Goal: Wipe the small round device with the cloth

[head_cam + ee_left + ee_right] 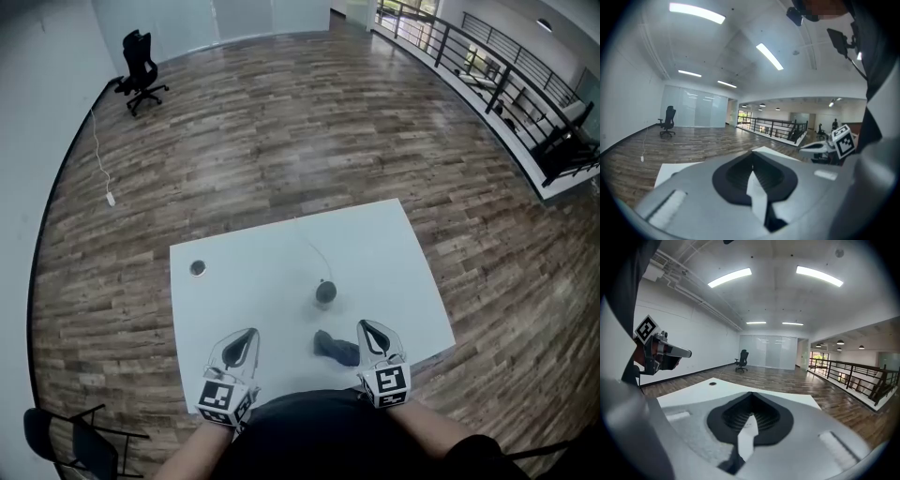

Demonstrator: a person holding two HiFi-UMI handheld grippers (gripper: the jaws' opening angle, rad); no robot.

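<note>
Left tongs, right tongs: both closed, empty, over near bench edge. Cloth crumpled just left of right tongs, ungripped. Small round device just beyond cloth. Risks, as judged: shut tongs shove cloth instead of grabbing it; wiping slides unheld device, tugs cable.

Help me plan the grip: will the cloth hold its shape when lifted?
Probably not: the cloth lies crumpled in folds, so it likely droops. It looks small, so probably light; pushed, it should slide or bunch, not roll.

left gripper: jaws together | right gripper: jaws together | both pointing slightly downward
</note>
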